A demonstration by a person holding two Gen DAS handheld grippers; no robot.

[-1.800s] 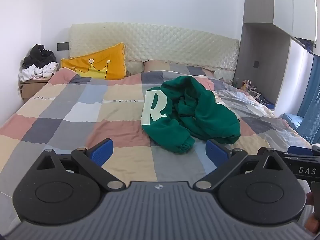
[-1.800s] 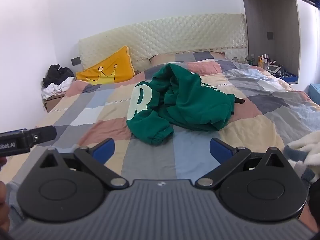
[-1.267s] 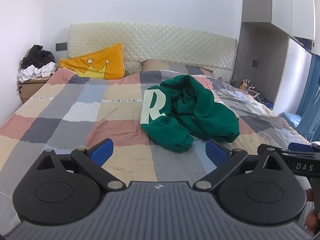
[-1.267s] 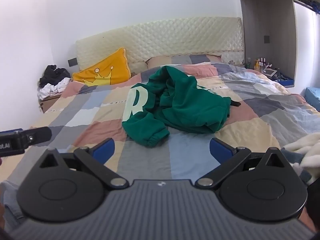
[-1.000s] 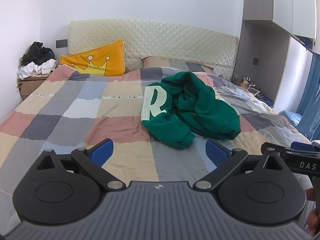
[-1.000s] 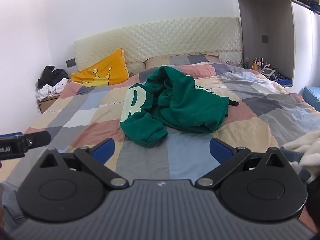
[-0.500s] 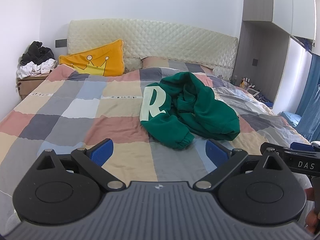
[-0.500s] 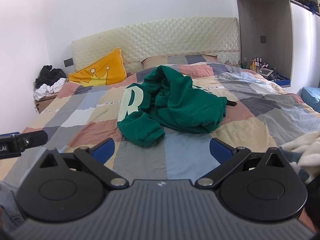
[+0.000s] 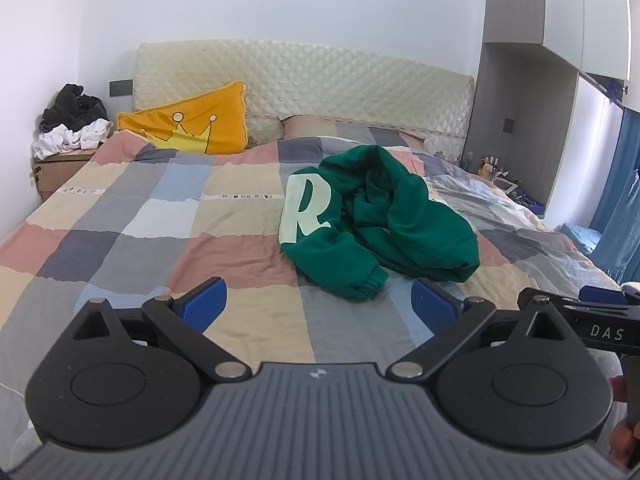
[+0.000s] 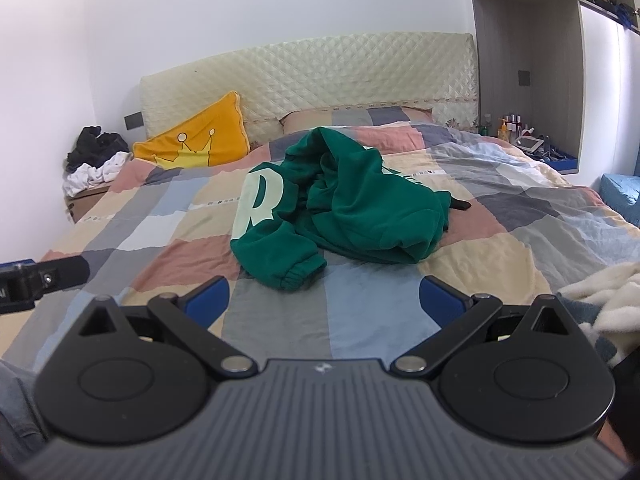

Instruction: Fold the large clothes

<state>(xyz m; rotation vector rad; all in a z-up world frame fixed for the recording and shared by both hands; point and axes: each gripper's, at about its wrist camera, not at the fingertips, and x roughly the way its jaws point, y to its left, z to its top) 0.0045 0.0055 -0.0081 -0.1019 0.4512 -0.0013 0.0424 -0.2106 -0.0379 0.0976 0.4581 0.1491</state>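
A green sweatshirt [image 9: 380,224] with a pale letter R lies crumpled in a heap on the checked bed cover [image 9: 160,232]; it also shows in the right wrist view [image 10: 344,208]. One cuffed sleeve points toward me. My left gripper [image 9: 318,308] is open and empty, above the bed's near part, short of the sweatshirt. My right gripper [image 10: 326,300] is open and empty too, just short of the sleeve cuff. The right gripper's body shows at the right edge of the left wrist view [image 9: 592,320].
An orange crown pillow [image 9: 188,128] leans on the quilted headboard [image 9: 320,76]. A bedside box with piled clothes [image 9: 72,128] stands at the left. A white fluffy blanket [image 10: 600,296] lies at the bed's right near edge. A shelf with bottles [image 10: 516,132] is at the far right.
Both grippers have drifted slightly closer to the bed and the sweatshirt; their jaws stay open. The sweatshirt has not moved.
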